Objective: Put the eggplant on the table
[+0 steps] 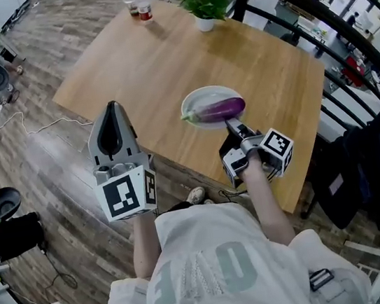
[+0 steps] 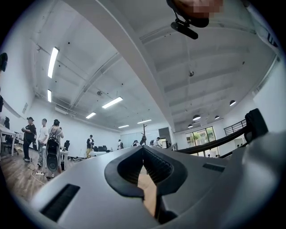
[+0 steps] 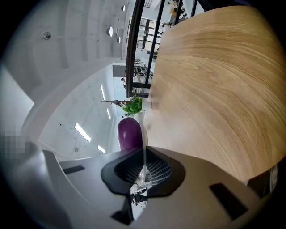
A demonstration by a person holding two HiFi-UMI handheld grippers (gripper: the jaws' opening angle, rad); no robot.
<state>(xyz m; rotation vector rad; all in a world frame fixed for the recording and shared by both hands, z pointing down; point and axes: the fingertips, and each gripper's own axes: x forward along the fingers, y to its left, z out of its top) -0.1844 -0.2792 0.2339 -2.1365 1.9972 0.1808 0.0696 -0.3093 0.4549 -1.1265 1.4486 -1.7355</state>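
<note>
Jaws pressed together on nothing, the grey left gripper [image 1: 111, 113] hangs off the near edge of the light wooden table [image 1: 154, 54], apparently kept clear. Further right, the glossy purple eggplant [image 1: 220, 110] lies on a shallow white plate [image 1: 195, 99] over the tabletop. The right gripper [image 1: 231, 125] pinches the plate's near rim, likely to steady or tip it.

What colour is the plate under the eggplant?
The plate is plain white. The head view shows it best, with the purple eggplant lying on it.

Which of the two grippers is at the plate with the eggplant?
The right gripper, shut on the plate rim beside the eggplant; the left gripper holds nothing.
</note>
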